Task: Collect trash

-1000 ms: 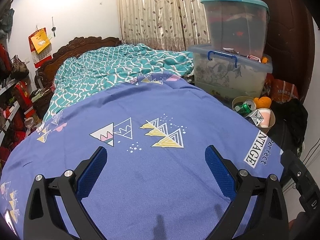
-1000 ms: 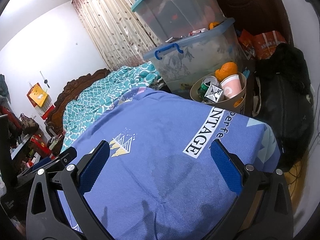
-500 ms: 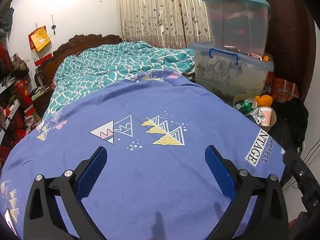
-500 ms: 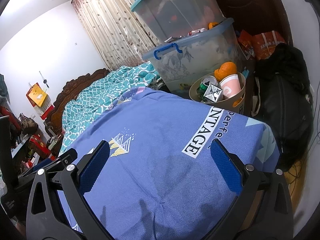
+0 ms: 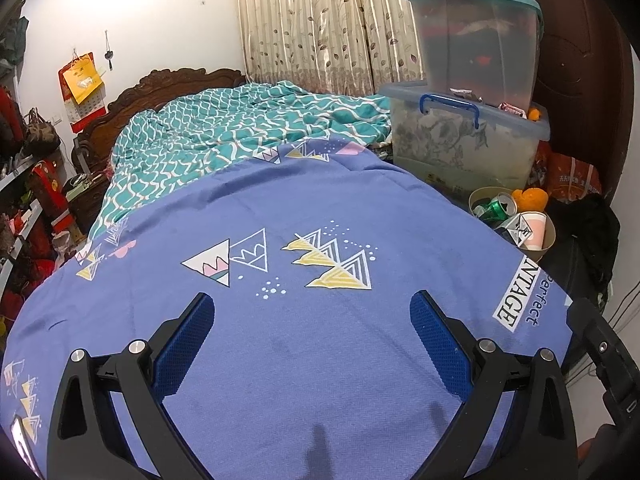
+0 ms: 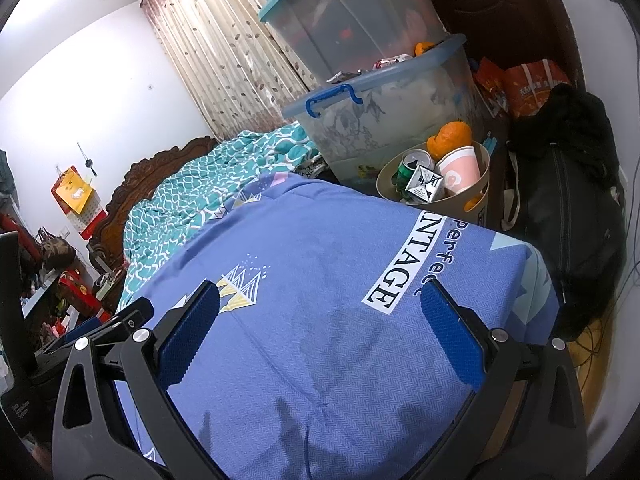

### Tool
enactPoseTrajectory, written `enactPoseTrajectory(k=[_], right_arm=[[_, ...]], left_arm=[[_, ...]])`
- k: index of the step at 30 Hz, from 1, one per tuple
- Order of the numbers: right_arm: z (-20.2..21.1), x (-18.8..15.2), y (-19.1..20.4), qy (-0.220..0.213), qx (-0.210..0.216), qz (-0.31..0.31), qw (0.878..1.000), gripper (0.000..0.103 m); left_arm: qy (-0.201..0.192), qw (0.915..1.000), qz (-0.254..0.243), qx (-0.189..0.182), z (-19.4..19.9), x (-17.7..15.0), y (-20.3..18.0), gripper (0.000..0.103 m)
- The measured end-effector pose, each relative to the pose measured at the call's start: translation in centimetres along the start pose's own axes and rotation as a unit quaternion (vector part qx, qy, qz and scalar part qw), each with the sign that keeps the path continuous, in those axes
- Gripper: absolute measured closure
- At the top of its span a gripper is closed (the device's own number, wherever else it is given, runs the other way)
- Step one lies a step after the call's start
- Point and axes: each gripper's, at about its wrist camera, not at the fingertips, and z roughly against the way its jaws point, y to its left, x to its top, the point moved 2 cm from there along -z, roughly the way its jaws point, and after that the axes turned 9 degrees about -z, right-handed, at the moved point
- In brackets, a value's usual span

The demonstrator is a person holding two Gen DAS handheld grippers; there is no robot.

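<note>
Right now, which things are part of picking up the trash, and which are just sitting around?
For the trash job:
- beige bin
- green can
- pink paper cup
- small carton
- orange peel
- left tongs and right tongs, both open and empty

Just sitting around:
- blue bedsheet
- teal quilt
- storage boxes
- black bag

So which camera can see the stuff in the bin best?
The right wrist view. There the bin is closer, and you can pick out a green can, a pink cup and a small carton inside. The left wrist view shows the same bin smaller, out near the edge.
</note>
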Motion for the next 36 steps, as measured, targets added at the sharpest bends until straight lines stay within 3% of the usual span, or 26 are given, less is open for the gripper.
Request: enactPoseTrajectory(k=[36], right_arm=[[-0.43,-0.65,-0.51,0.005,-0.004,-0.004,1.0,0.003]], left_arm=[[0.006,0.9999,-0.006,-0.009,-0.36,-0.3,-0.06,0.009]])
